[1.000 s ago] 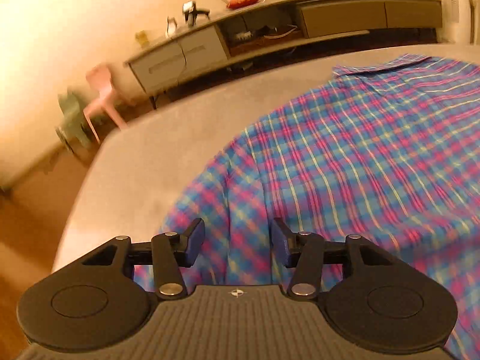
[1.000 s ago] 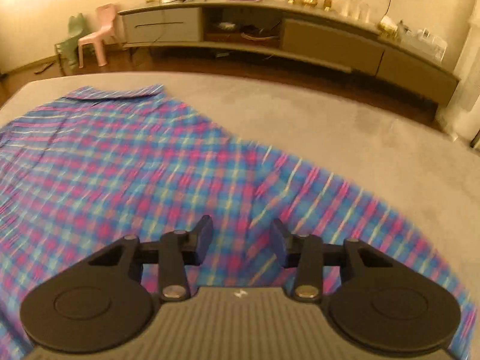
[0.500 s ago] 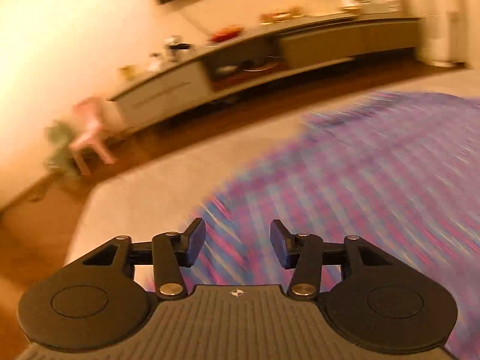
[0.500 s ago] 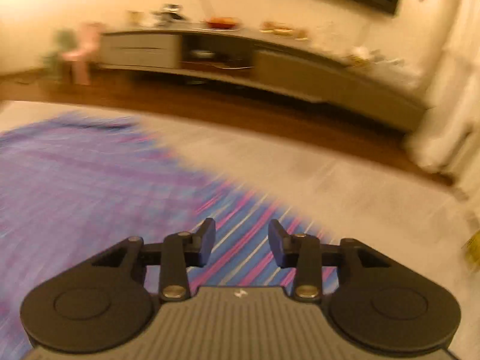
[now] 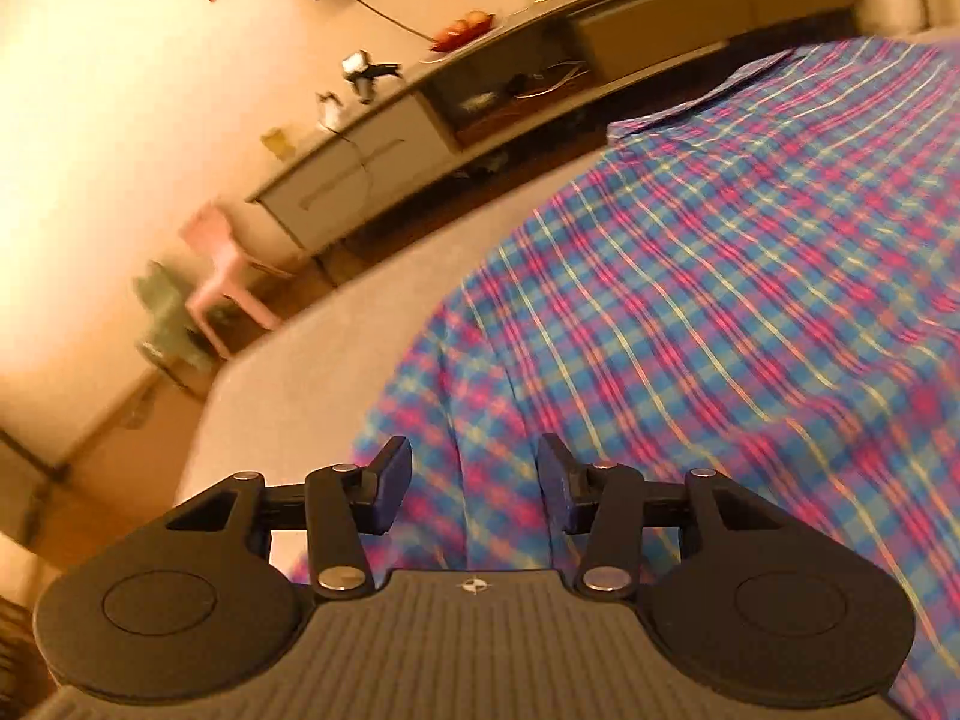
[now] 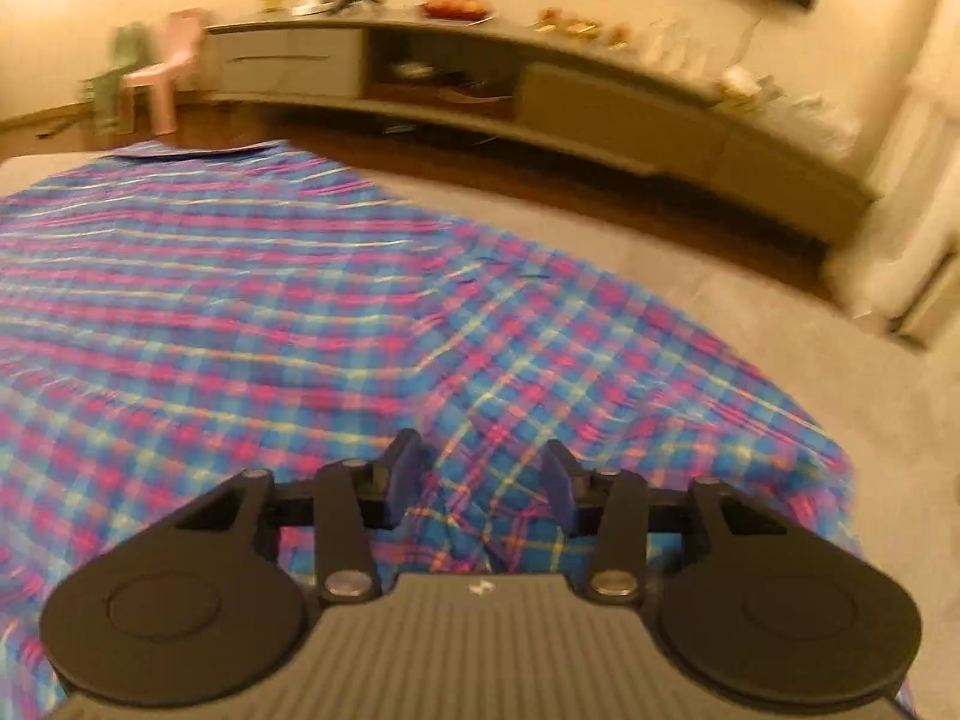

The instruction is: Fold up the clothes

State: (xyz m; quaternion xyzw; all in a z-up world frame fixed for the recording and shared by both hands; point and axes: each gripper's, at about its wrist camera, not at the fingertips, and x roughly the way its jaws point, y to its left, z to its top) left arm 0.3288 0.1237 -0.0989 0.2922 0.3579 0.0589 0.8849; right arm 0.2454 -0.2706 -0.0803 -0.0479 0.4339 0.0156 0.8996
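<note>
Lying spread across the grey surface [image 6: 750, 276], the plaid shirt [image 5: 720, 300] fills both views. The left gripper [image 5: 474, 483] hangs over its near left edge and the right gripper [image 6: 480, 480] over its near right part, each with fingers spread, holding nothing.

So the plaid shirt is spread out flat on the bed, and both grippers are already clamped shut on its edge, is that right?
Not quite. The plaid shirt is spread flat on the bed, but neither gripper is clamped. The left gripper and right gripper both have their jaws apart, with fabric showing in the gap, as each wrist view shows.
</note>
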